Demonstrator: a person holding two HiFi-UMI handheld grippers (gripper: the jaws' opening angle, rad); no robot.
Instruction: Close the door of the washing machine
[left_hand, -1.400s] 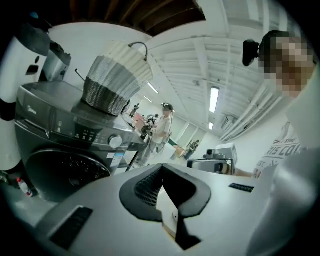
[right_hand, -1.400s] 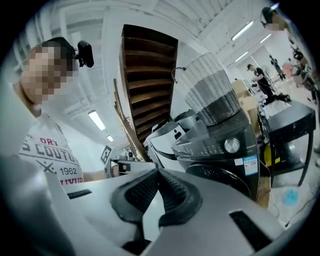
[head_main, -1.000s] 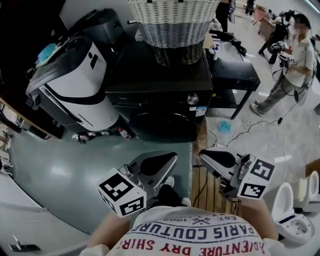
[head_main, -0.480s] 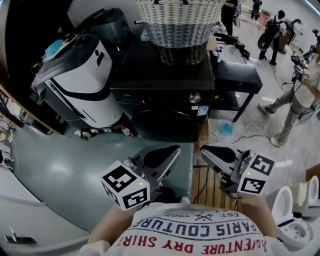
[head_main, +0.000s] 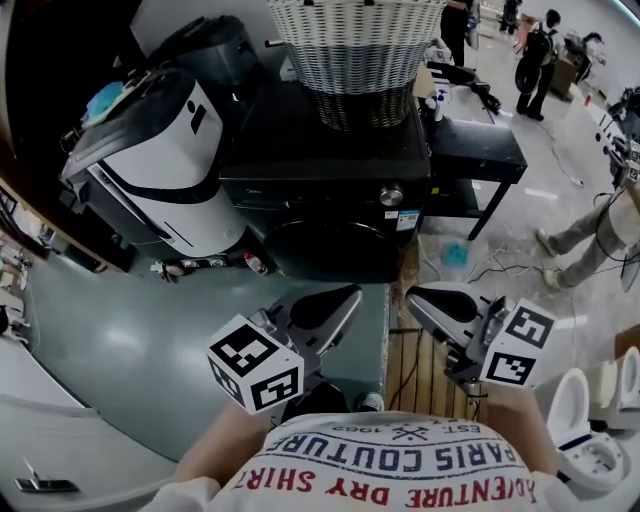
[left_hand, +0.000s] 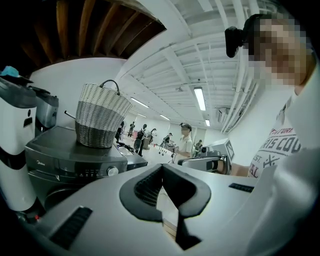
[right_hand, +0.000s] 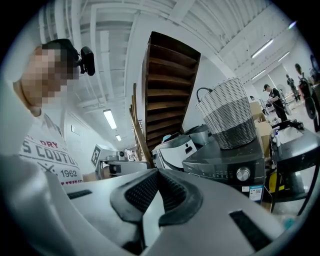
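While dark grey front-loading washing machine (head_main: 322, 165) stood with round door (head_main: 322, 250) closed, left gripper (head_main: 351, 293) and right gripper (head_main: 411, 296) hung short of it, jaws together, empty.

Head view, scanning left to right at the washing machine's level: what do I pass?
white appliance → black washing machine → black side table → person standing at the right edge

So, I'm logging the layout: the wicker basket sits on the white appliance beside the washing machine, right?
No. The wicker basket sits on the washing machine itself; the white appliance stands beside it, to its left in the head view.
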